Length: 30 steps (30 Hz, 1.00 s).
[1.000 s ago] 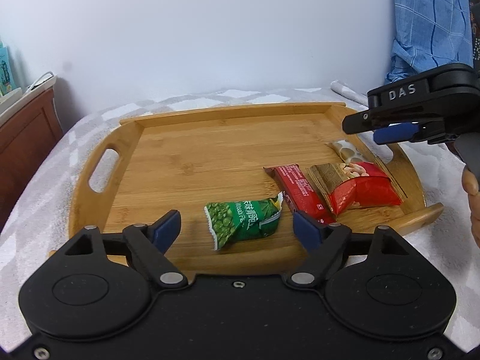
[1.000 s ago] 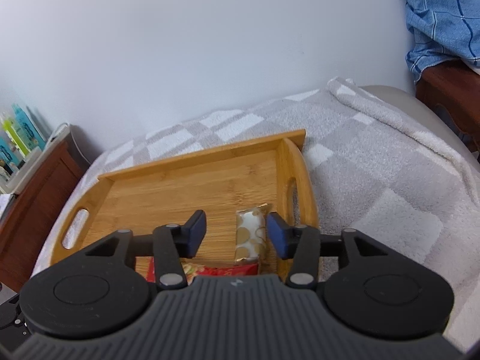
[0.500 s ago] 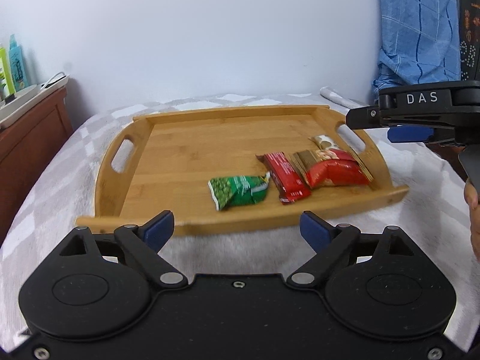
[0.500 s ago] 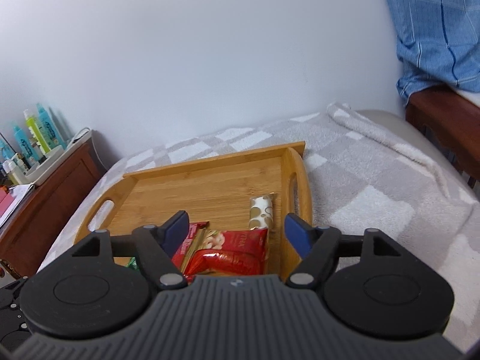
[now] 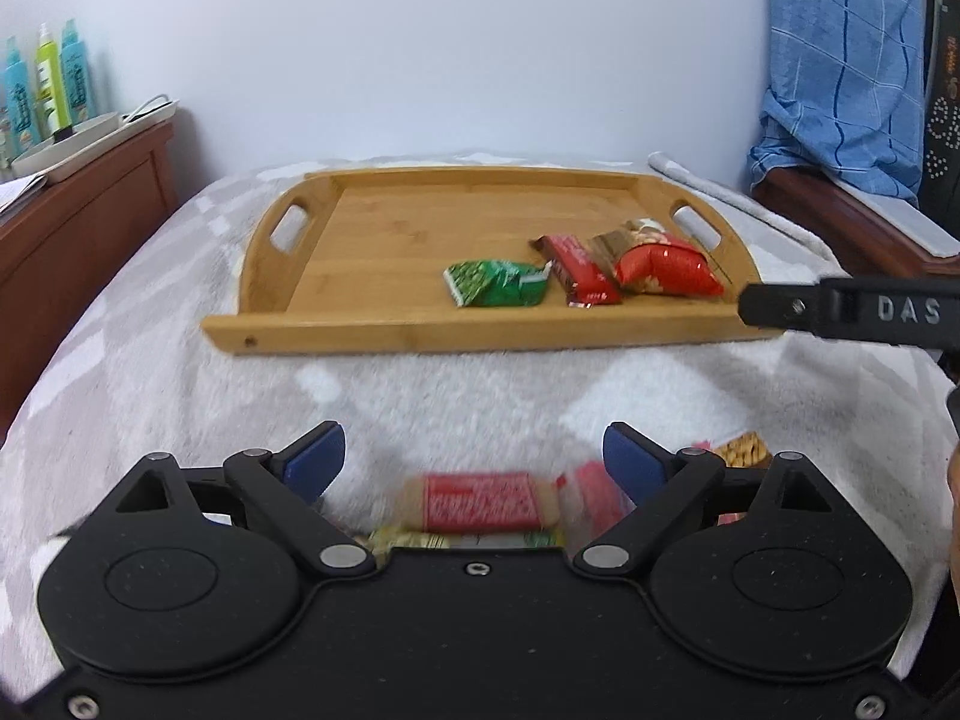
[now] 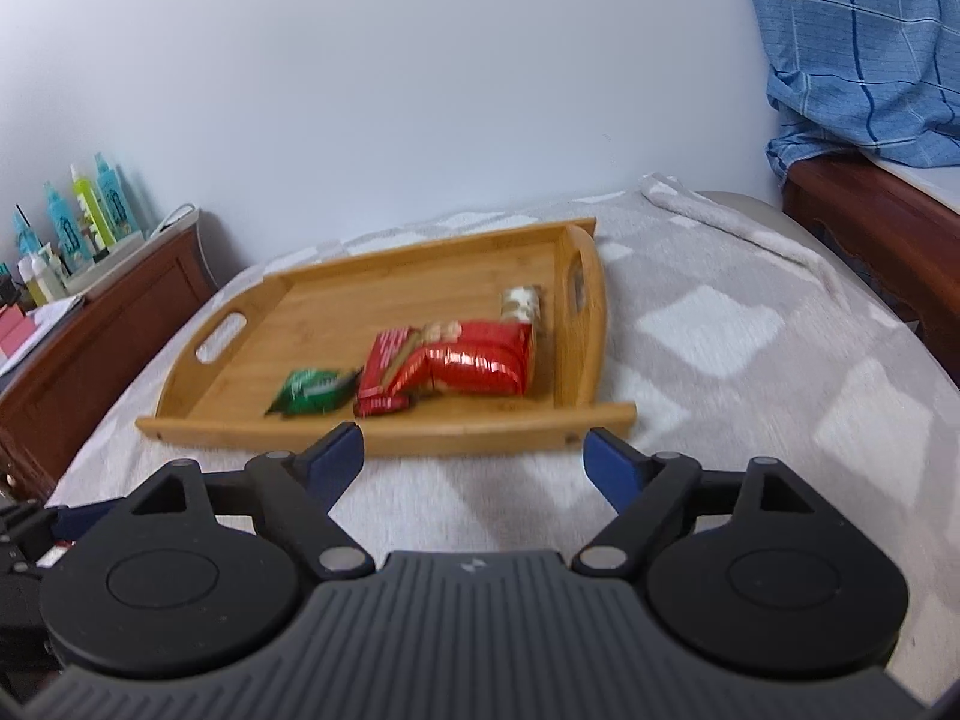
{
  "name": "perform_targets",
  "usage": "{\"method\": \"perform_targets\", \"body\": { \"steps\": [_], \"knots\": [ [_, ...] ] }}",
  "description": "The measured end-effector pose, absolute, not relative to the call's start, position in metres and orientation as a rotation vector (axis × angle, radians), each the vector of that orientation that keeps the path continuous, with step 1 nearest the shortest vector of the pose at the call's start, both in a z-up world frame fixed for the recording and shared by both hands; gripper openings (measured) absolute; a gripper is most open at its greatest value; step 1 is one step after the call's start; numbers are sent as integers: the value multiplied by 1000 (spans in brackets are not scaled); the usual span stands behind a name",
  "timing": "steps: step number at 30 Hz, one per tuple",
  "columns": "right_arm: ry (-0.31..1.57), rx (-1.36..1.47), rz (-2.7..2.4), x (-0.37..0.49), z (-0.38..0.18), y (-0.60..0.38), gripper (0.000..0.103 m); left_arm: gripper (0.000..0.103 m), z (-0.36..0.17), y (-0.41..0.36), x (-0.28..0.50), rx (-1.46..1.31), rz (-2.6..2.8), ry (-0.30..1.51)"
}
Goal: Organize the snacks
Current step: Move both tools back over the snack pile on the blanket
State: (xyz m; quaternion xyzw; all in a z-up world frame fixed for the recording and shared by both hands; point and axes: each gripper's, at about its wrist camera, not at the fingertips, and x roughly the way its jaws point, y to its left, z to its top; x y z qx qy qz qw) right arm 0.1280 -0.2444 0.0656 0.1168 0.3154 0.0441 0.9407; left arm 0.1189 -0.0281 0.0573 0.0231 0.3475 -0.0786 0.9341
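Observation:
A wooden tray [image 5: 480, 333] lies on the checked blanket. Its right half holds a green packet [image 5: 495, 283], a red bar [image 5: 579, 270] and a red bag [image 5: 666, 270]. A white gold-dotted packet [image 6: 522, 303] lies behind the red bag [image 6: 480, 360]. My left gripper [image 5: 471, 441] stands open over the blanket, short of the tray. Several loose snacks lie just under it, among them a red-and-cream bar [image 5: 480, 501] and a pink packet [image 5: 591, 492]. My right gripper [image 6: 475, 439] hovers before the tray's [image 6: 180, 372] front rim. Its jaws are opening with nothing between them.
The right tool's black body [image 5: 852, 312] crosses the left wrist view at the right. A brown cabinet [image 6: 102, 336] with bottles [image 6: 90, 204] stands left of the bed. A blue checked cloth [image 6: 858, 54] hangs over wooden furniture at the right. A white wall is behind.
Both grippers drew back from the tray toward the near side and their jaws widened. The green packet and the white packet stayed on the tray. Loose snacks came into view under the left gripper.

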Motion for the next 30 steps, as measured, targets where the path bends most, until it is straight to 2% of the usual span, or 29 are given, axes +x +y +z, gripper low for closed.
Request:
{"method": "perform_targets", "body": {
  "steps": [19, 22, 24, 30],
  "knots": [
    [697, 233, 24, 65, 42, -225, 90, 93, 49, -23, 58, 61, -162, 725],
    [708, 241, 23, 63, 40, -224, 90, 88, 49, -21, 51, 53, -171, 734],
    [708, 229, 19, 62, 40, -222, 90, 79, 49, -21, 47, 49, -179, 744],
    [706, 158, 23, 59, 39, -212, 89, 77, 44, -21, 46, 51, -186, 764]
  ]
}}
